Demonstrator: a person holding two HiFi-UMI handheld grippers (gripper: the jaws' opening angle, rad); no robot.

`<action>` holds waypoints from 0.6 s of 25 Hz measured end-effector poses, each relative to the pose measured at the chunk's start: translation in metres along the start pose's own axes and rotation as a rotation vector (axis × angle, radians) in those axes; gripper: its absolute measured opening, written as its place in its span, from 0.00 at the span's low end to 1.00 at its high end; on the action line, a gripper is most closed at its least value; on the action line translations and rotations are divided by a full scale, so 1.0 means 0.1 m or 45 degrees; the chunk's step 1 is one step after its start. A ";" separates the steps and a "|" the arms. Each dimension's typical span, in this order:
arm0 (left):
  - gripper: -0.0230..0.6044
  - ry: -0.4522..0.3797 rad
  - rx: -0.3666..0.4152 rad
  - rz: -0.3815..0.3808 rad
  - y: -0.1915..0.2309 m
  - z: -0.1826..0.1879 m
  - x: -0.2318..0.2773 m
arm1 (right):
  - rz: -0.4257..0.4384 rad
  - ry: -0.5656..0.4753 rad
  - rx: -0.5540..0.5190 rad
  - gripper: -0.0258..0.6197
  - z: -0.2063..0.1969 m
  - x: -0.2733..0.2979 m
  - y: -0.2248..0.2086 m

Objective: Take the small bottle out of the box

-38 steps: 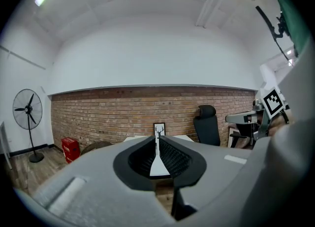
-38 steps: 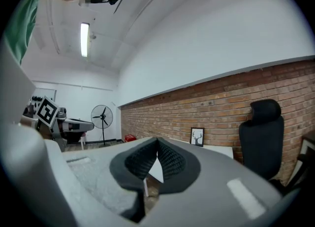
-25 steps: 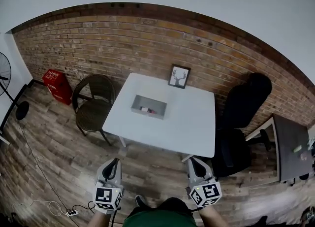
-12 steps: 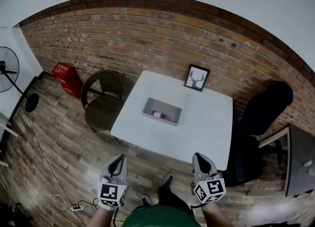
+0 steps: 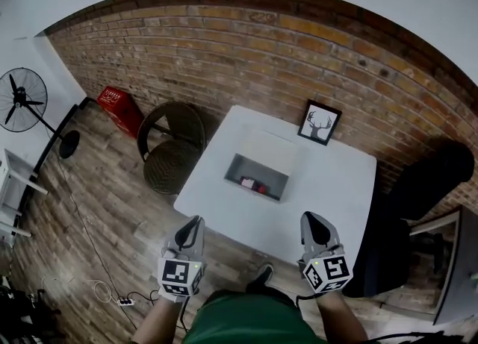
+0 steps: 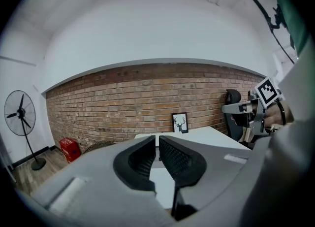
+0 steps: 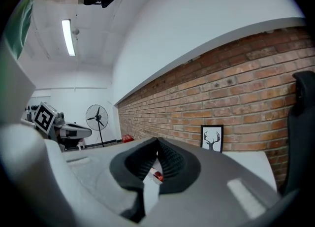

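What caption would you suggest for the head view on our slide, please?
Left gripper and right gripper, both shut and empty, face a white table whose grey box holds the small bottle.

You wear a green shirt (image 5: 246, 326); your left gripper (image 5: 197, 221) and right gripper (image 5: 308, 217) are grey, each with a black-and-white marker cube (image 5: 179, 277).

One table (image 5: 328, 201), one box (image 5: 261, 168), one deer picture (image 5: 319, 122), one wicker chair (image 5: 173, 150), one office chair (image 5: 429, 186), one fan (image 5: 22, 101), one crate (image 5: 119, 108).
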State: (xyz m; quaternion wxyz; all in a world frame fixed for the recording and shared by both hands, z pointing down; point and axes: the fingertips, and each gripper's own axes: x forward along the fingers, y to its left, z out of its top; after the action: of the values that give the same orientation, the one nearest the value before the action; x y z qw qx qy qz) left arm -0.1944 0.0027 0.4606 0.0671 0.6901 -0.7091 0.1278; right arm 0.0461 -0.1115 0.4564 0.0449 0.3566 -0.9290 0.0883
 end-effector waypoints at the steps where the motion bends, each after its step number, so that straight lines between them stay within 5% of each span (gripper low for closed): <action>1: 0.08 0.004 0.007 -0.005 -0.02 0.02 0.08 | 0.005 0.003 -0.001 0.04 -0.01 0.04 -0.05; 7: 0.09 0.033 0.125 -0.088 -0.08 0.10 0.52 | -0.007 0.020 0.016 0.04 -0.04 0.18 -0.27; 15: 0.09 0.088 0.303 -0.377 -0.19 0.05 1.32 | -0.173 0.057 0.014 0.04 -0.08 0.19 -0.51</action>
State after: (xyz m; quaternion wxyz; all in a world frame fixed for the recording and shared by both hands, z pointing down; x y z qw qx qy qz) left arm -0.1802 -0.1257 0.4928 0.0274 0.7851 -0.5772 0.2230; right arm 0.0659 -0.1598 0.4737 0.0695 0.4171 -0.9009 0.0981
